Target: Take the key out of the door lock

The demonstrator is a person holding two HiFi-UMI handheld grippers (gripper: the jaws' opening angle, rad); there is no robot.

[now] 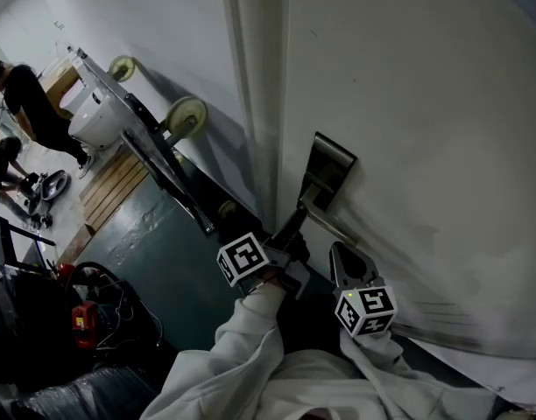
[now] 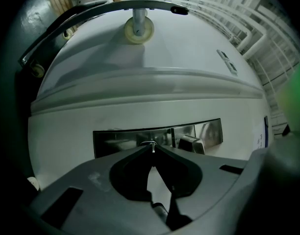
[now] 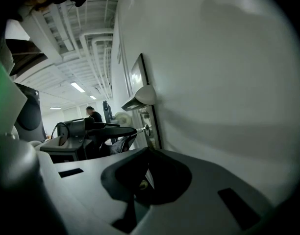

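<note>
A steel lock plate (image 1: 331, 157) with a lever handle (image 1: 336, 227) sits on the white door (image 1: 426, 103). My left gripper (image 1: 293, 226) reaches up to the plate below the handle. In the left gripper view its jaws are pressed together on the small metal key (image 2: 151, 144), which sticks out of the lock plate (image 2: 115, 142). The right gripper view shows the same grip from the side, the key (image 3: 141, 129) held at the plate (image 3: 138, 75) under the handle (image 3: 140, 98). My right gripper (image 1: 343, 259) hangs shut and empty beside the door, right of the left one.
A metal trolley (image 1: 154, 151) with pale wheels (image 1: 186, 116) leans on the wall left of the door frame. Two people (image 1: 27, 103) work at the far left by a wooden pallet (image 1: 115, 186). Cables and a red tool (image 1: 84, 322) lie on the floor.
</note>
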